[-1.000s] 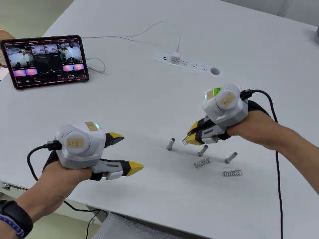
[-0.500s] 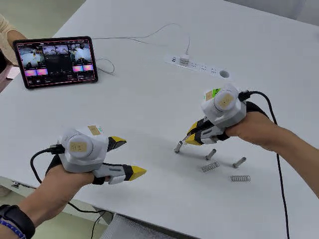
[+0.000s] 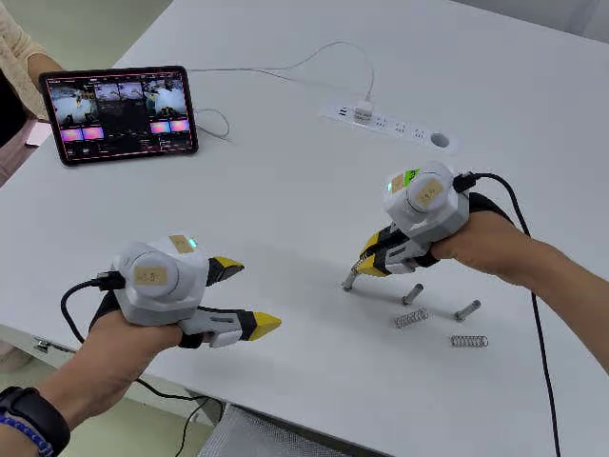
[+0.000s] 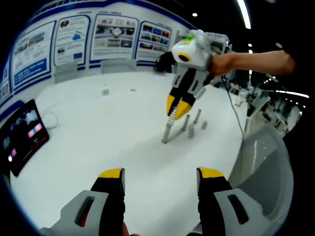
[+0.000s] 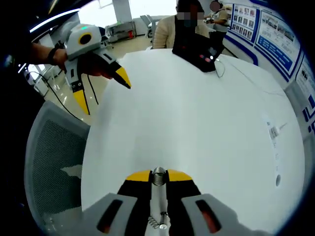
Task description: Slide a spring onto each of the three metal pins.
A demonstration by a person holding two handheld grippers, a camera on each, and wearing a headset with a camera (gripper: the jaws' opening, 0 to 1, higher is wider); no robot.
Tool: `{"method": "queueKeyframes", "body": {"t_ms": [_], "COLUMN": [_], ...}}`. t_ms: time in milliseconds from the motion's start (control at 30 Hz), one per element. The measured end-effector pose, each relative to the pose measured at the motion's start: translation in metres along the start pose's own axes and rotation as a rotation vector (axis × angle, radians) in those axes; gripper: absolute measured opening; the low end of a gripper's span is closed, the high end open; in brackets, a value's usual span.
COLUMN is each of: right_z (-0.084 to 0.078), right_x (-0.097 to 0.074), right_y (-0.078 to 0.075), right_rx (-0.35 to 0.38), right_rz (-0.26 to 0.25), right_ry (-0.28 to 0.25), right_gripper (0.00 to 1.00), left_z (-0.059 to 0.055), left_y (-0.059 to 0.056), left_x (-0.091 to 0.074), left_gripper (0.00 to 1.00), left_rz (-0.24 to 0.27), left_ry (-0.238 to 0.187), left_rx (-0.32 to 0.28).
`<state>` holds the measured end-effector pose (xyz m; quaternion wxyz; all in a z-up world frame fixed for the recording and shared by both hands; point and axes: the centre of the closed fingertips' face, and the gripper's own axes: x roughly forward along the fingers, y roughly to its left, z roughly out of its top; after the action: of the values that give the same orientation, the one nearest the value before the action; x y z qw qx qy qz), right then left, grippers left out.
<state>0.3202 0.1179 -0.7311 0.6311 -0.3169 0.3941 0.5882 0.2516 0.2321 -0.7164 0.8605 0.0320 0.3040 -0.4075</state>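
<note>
light: bright, even | shadows: soft on table (image 3: 285, 219) | gripper views: edges bowed | focus: sharp

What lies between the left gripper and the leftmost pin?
Bare tabletop; the head view shows nothing between the left gripper and that pin.

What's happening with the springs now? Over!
Right gripper shut on spring, at leftmost pin top. Left gripper open, empty. Loose springs, bare pins waiting. Nothing blocking.

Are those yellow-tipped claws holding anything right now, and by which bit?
The right gripper pinches a spring by its upper end, with the lower end at a pin. The left gripper is open and holds nothing.
</note>
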Motion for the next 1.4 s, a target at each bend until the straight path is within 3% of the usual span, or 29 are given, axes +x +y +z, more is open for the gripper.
{"method": "queueKeyframes", "body": {"t_ms": [433,1400], "right_z": [0.0,-0.016], "right_x": [0.012,0.049], "right_y": [0.0,0.0], "right_rx": [-0.026,-0.067], "right_rz": [0.01,0.024], "right_ry": [0.023,0.097], "right_gripper": [0.12,0.13], "left_z": [-0.001,-0.009], "left_y": [-0.003,0.01], "left_x": [-0.004,-0.014], "left_gripper": [0.6,0.59], "left_rz": [0.003,0.035], "left_ry": [-0.001,-0.001], "left_rx": [-0.005,-0.034]}}
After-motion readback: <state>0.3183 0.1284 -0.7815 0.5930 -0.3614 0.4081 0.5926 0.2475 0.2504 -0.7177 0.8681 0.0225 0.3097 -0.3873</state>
